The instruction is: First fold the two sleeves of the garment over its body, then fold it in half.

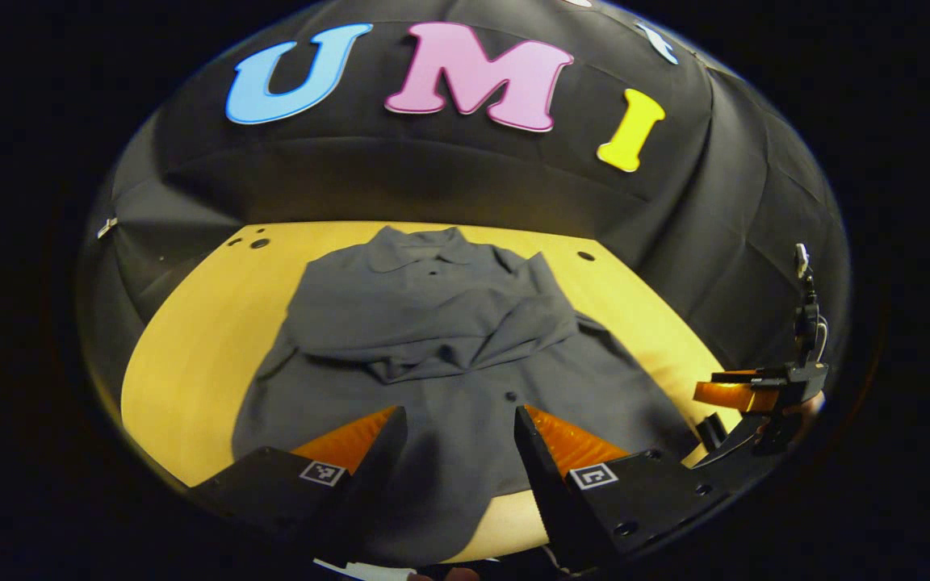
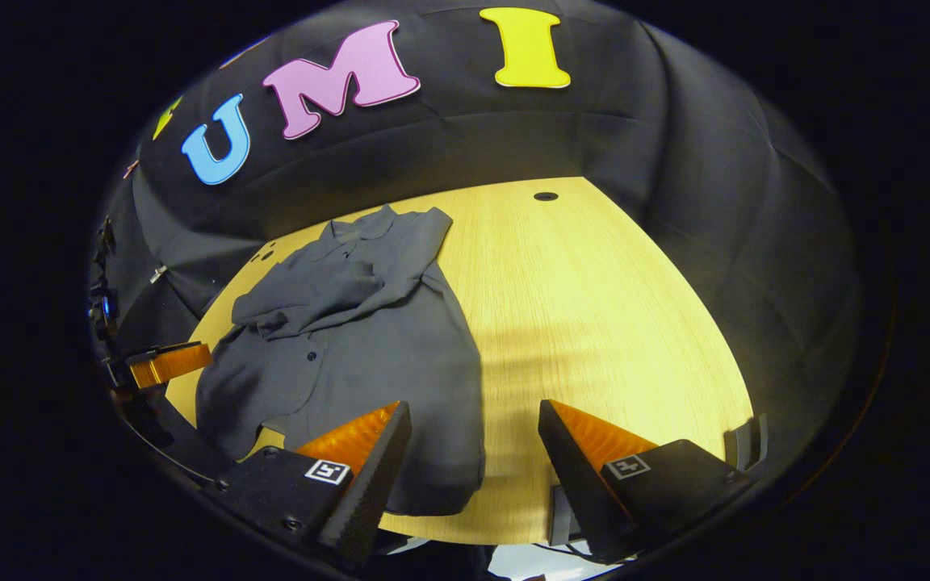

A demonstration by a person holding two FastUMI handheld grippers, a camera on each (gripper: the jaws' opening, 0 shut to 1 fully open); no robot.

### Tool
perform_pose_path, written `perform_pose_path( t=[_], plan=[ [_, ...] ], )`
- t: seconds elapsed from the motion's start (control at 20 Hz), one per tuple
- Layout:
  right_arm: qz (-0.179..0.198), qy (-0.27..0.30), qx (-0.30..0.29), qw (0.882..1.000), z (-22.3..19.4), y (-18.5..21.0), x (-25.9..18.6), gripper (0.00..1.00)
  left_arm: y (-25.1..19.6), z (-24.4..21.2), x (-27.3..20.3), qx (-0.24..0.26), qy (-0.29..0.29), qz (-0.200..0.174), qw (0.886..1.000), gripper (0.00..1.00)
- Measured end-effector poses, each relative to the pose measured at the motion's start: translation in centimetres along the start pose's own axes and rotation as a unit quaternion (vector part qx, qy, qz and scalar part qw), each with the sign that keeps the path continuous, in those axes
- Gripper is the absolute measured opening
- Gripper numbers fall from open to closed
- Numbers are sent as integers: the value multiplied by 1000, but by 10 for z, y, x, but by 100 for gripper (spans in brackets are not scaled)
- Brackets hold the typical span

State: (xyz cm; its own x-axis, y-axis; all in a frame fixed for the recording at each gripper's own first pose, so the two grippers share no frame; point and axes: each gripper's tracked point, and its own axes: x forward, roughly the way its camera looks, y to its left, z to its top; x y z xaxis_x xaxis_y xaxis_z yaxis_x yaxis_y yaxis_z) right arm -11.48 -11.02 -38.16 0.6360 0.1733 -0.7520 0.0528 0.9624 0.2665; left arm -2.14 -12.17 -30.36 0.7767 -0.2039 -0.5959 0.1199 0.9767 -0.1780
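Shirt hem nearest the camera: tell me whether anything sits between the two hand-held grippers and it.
Nothing visible does. The left hand-held gripper hangs open right over the shirt, near its hem. The right hand-held gripper is open too, over the shirt's edge and bare table. Both sleeves lie folded across the chest.

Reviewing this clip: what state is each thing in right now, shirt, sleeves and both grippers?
Shirt: spread flat on the table, collar at the far end, not yet folded in half.
Sleeves: both folded across the body.
Left gripper: open, above the near hem.
Right gripper: open, beside the shirt's edge.
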Motion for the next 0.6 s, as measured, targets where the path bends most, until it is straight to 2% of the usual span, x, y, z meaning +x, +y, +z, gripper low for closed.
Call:
perform_pose_path(
  t=[0.25,0.6],
  plan=[
    [-25,25,-18,999,-12,-1,13,98,73,-34,-12,-11,28,59,998,86],
    [-41,57,-21,997,-36,4,25,98,138,-85,-32,-28,78,122,989,86]
  ],
)
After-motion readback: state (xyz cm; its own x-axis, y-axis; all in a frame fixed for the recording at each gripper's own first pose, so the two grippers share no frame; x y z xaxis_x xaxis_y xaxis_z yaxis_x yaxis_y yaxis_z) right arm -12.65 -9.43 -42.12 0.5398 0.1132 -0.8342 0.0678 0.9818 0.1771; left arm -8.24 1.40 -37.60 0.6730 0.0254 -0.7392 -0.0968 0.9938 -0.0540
